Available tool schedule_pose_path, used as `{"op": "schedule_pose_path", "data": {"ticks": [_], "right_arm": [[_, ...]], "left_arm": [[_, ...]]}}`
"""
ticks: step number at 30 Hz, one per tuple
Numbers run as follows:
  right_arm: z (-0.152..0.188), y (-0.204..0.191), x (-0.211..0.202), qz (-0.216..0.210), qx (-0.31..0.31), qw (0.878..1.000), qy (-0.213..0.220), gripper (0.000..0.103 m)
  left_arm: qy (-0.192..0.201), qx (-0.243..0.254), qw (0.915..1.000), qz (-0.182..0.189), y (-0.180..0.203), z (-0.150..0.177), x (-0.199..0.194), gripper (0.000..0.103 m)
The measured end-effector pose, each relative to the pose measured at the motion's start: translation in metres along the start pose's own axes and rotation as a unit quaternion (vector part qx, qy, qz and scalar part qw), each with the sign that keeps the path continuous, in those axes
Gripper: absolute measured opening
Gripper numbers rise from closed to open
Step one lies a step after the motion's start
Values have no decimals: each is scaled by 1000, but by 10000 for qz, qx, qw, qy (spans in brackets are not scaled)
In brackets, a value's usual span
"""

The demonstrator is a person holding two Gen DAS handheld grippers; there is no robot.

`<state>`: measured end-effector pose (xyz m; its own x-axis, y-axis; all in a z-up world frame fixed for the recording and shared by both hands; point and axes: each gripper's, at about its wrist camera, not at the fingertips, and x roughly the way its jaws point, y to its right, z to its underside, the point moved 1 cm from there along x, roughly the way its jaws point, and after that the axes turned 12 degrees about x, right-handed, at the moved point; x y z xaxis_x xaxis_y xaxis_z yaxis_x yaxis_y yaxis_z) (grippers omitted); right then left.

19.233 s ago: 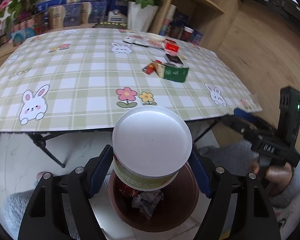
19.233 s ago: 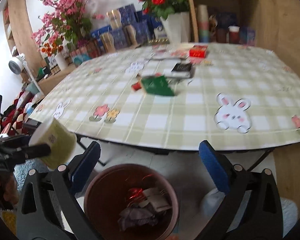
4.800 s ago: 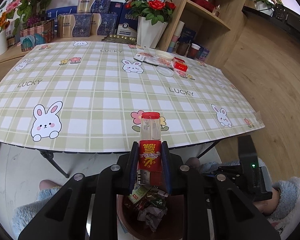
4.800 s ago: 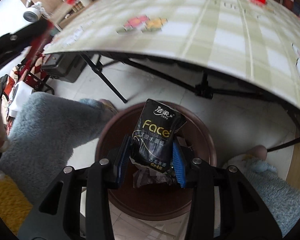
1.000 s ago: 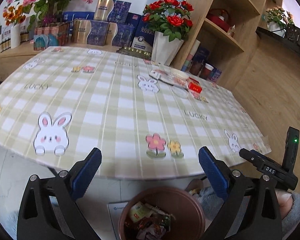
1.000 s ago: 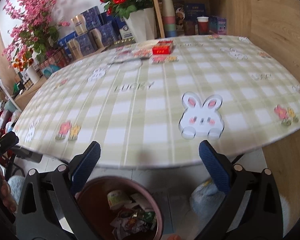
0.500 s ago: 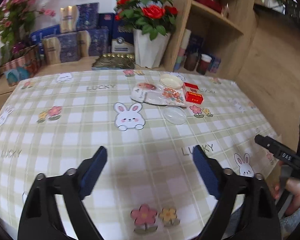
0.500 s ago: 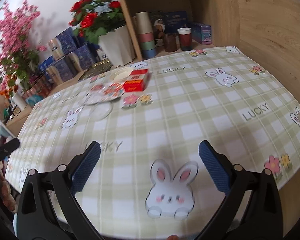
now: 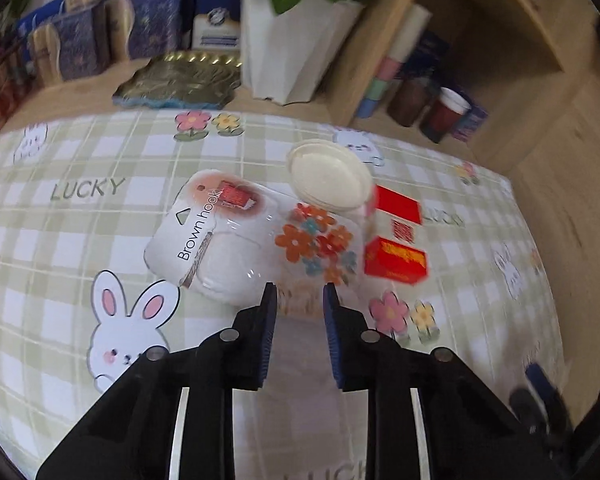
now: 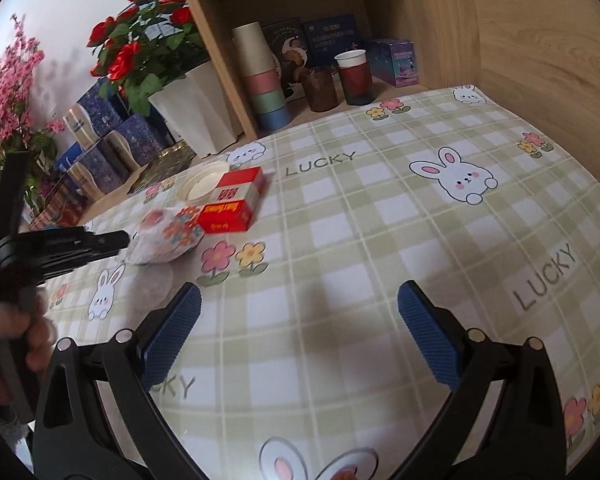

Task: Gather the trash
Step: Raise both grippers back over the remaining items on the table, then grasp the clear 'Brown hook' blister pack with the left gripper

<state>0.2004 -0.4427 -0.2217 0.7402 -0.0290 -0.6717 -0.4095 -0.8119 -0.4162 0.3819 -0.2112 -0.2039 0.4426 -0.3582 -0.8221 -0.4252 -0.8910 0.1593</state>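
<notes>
So the flowery packet (image 9: 320, 244) is lying flat on the desk (image 9: 100, 216), right at the tip of the left tool (image 9: 299, 300). That tool's jaws have just been closing, and the packet's near edge is sitting between them, so it's looking like a pinch on that edge. I'm guessing it's thin crinkly plastic, super light and floppy, so it's probably going to sag and could slide out of a shallow bite. Taking a deeper bite on that near edge seems like the way to go.

Just past the tip and to its left, a clear hook pack (image 9: 216, 240) is overlapping the packet. It's looking stiffer, so it may drag along. Beyond the tip to the right, two red boxes (image 9: 396, 266) are sitting close against the packet.

Containers: a shallow white tub (image 9: 328, 178) is resting further out ahead of the tool, and I'm not seeing anything in it. Cups (image 10: 260, 80) are standing on the shelf well beyond, and I can't tell what's in them. No bin is showing anywhere.

The right tool (image 10: 300, 316) is hovering over bare desk with its jaws spread wide and nothing between them; the trash pile is sitting off to its left.
</notes>
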Motion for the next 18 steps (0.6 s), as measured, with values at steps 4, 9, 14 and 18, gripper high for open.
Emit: {"op": "schedule_pose_path", "data": {"ticks": [4,9,14,18], "right_arm": [[-4,2,4,51,-9,10000,75,97],[-3,-5,0,110,-315,9993,174,97],[-4,0,0,92,-197,9997,105,97],[0,1,-2,102,-201,9997,57,97]], "left_arm": [[-124,-490,9984,-272,-10,-14,23,23],[-159,-326,9975,-612,-11,-18,38,23],[-128,121,9970,-757,-16,-12,34,14],[-129,415,9966,-703,-36,-7,26,14]]}}
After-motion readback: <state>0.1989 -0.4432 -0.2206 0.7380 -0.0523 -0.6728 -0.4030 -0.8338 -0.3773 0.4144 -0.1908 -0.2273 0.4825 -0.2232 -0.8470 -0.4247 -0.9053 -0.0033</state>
